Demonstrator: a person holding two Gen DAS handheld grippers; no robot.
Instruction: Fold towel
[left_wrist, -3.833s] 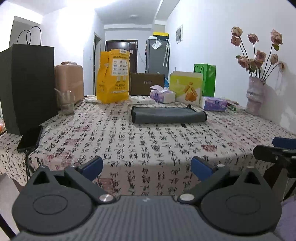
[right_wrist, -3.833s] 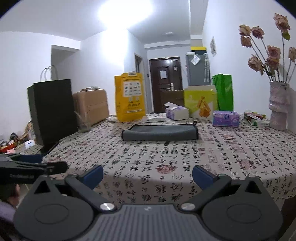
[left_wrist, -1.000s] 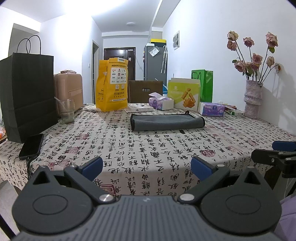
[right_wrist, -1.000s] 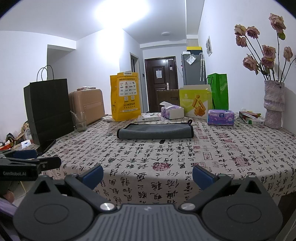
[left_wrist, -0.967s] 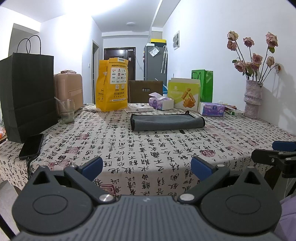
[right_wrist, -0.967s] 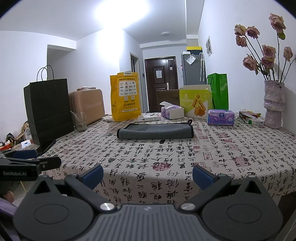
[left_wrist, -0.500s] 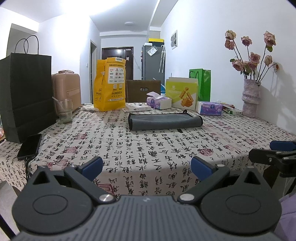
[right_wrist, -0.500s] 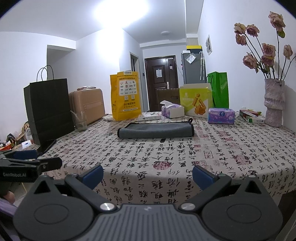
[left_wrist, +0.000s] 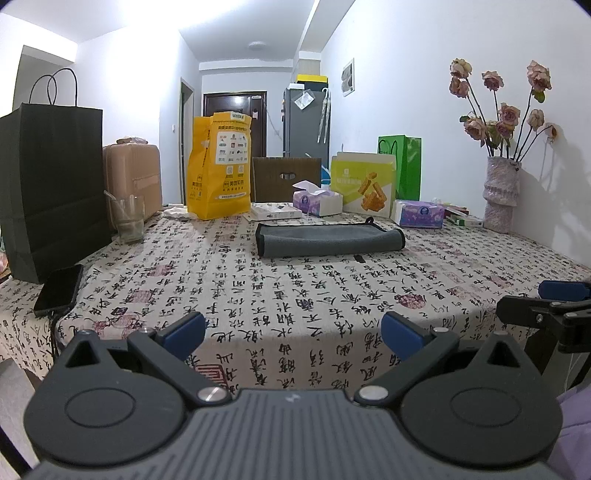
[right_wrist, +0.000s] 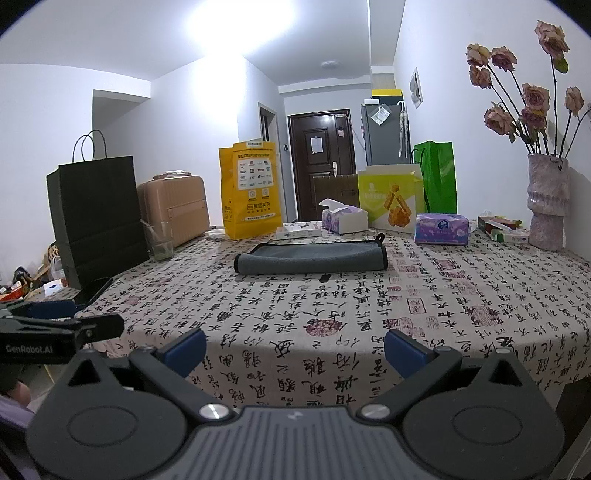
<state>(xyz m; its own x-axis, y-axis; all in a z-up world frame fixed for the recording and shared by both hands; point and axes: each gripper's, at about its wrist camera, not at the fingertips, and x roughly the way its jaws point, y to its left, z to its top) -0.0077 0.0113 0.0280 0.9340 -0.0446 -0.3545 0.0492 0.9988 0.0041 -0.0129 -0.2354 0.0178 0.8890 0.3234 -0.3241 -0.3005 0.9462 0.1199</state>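
Towel (left_wrist: 328, 240), soft grey folded oblong, dark-piped, on calligraphy-print tablecloth (left_wrist: 258, 295)

left gripper (left_wrist: 293, 330): held at the near table edge, jaws spread wide, nothing between them | towel (left_wrist: 330, 241): grey, folded flat, laid on the patterned tablecloth (left_wrist: 295, 291), well apart from the gripper | right gripper (left_wrist: 543, 306): seen at the right edge | phone (left_wrist: 59, 290): laid beside the black bag (left_wrist: 48, 184)

Grey towel (left_wrist: 328, 240) with black edging; cream tablecloth (left_wrist: 295, 295) printed with black calligraphy and red seals; blue-padded black grippers.
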